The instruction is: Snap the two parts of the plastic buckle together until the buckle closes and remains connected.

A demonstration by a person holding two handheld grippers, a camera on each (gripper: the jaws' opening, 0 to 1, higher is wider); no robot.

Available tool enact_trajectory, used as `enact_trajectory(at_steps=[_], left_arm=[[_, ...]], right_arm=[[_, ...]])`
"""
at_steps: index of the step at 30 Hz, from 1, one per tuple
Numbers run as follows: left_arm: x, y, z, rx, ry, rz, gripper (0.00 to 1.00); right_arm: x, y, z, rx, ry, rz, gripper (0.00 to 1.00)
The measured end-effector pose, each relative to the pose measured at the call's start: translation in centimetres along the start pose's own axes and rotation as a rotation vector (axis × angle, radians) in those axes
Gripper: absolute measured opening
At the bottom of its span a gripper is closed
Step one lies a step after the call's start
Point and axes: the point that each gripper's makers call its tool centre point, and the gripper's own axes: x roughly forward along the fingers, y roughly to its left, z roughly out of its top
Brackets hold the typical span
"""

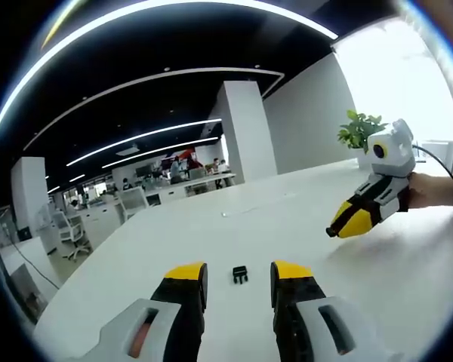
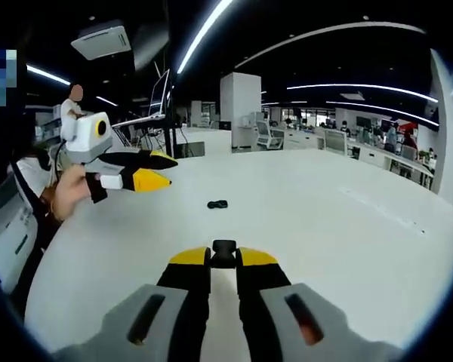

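One black buckle part (image 1: 240, 274) lies on the white table (image 1: 211, 226), just ahead of my left gripper (image 1: 238, 273) and between its open yellow-tipped jaws, with neither jaw touching it. The same part (image 2: 217, 204) lies in mid-table in the right gripper view, to the right of the left gripper (image 2: 166, 171), which hovers above the table. My right gripper (image 2: 223, 260) is shut on the other black buckle part (image 2: 224, 253), which sticks out between its tips. Held by a hand, the right gripper (image 1: 340, 226) hangs over the table to the right.
A potted plant (image 1: 360, 130) stands at the table's far right edge. Office desks and chairs (image 1: 128, 200) and a white pillar (image 1: 245, 128) lie beyond the table. A person (image 2: 74, 102) stands at the back left. A cable (image 1: 438, 162) trails from the right gripper.
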Motion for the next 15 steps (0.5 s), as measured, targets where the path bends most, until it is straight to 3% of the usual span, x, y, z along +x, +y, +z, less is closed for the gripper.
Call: enact_trajectory(at_steps=[15], left_arm=[[0.1,-0.2,-0.1,0.005,0.007,-0.006,0.33]], right_arm=[[1.0,1.4,-1.0,-0.006,0.030,0.034,0.14]])
